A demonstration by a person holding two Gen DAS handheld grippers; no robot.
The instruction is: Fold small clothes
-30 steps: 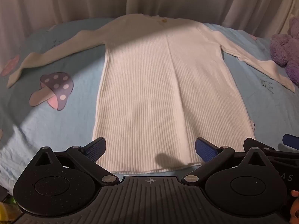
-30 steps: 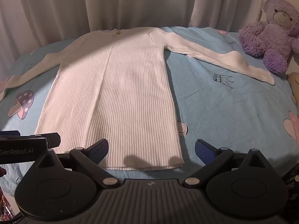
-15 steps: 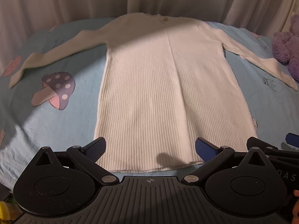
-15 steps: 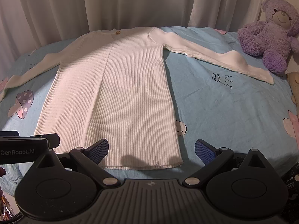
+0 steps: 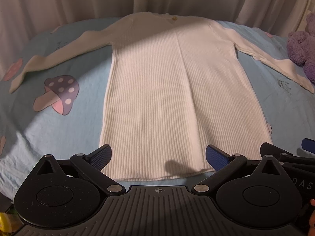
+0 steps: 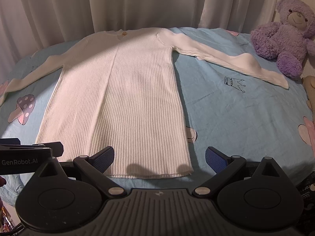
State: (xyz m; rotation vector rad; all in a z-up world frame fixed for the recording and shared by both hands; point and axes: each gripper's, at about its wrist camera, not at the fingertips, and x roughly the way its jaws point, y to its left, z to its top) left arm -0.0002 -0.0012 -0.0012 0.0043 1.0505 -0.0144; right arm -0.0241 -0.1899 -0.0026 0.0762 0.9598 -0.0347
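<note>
A white ribbed long-sleeved garment point(image 5: 167, 90) lies flat on the blue sheet, both sleeves spread out, hem towards me; it also shows in the right wrist view point(image 6: 122, 98). My left gripper point(image 5: 158, 155) is open and empty, hovering over the hem. My right gripper point(image 6: 159, 156) is open and empty over the hem's right corner. The right gripper's fingers point(image 5: 275, 151) show at the right edge of the left view. The left gripper's fingers point(image 6: 45, 147) show at the left edge of the right view.
The blue bed sheet point(image 6: 236, 118) has mushroom point(image 5: 57, 94) and crown prints. A purple teddy bear point(image 6: 283, 35) sits at the back right beside the right sleeve end. Pale curtains point(image 6: 137, 4) hang behind the bed.
Both views have shifted very slightly; the garment lies as before and both grippers stay open.
</note>
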